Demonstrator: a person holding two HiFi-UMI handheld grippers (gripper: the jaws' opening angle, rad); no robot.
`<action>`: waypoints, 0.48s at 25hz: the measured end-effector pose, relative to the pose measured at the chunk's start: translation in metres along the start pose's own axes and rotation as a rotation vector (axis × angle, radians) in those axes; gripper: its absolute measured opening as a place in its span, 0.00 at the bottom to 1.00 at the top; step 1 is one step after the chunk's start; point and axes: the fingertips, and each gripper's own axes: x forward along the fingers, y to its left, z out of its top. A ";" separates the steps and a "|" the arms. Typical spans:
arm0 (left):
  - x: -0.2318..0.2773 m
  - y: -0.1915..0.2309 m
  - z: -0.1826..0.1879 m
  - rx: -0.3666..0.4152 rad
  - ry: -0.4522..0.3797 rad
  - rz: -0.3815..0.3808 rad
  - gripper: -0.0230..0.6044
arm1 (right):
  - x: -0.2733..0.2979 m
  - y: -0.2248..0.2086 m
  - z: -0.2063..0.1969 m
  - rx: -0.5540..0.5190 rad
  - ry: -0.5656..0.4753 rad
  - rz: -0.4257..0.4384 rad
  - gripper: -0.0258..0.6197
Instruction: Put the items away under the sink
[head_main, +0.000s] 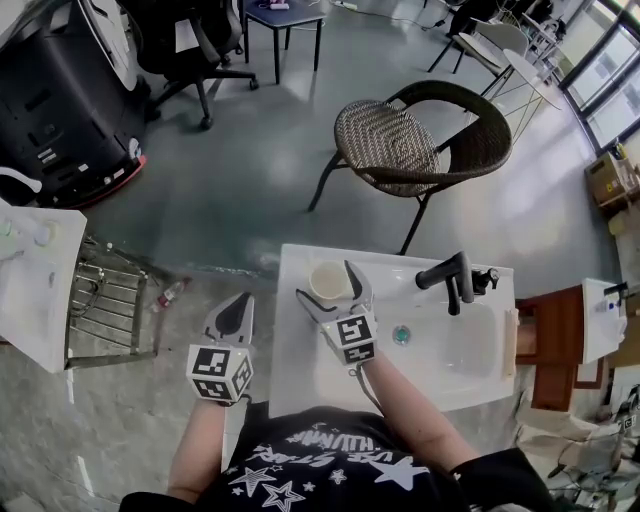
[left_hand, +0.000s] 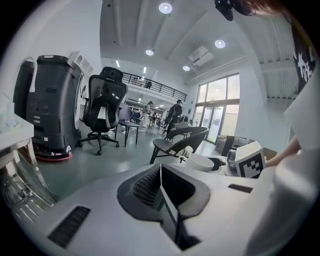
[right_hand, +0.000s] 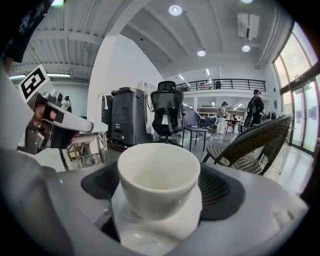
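Right hand-held gripper was spread around cup, seemingly unpinched; off-centre closing could knock it off tabletop. Left hand-held gripper was pressed together, empty.

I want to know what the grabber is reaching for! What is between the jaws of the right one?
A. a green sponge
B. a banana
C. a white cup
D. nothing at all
C: the right gripper view shows a white cup standing between the jaws of the right gripper, and the head view shows it on the sink counter.
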 end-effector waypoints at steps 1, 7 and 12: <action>0.002 0.000 -0.002 0.004 0.006 -0.001 0.06 | 0.003 0.000 0.000 0.004 0.006 0.005 0.76; 0.008 -0.001 -0.005 0.001 0.022 -0.011 0.06 | 0.012 0.000 -0.004 0.032 0.013 0.019 0.76; 0.007 0.002 -0.007 0.007 0.033 -0.012 0.06 | 0.016 0.001 0.002 0.040 -0.005 0.028 0.76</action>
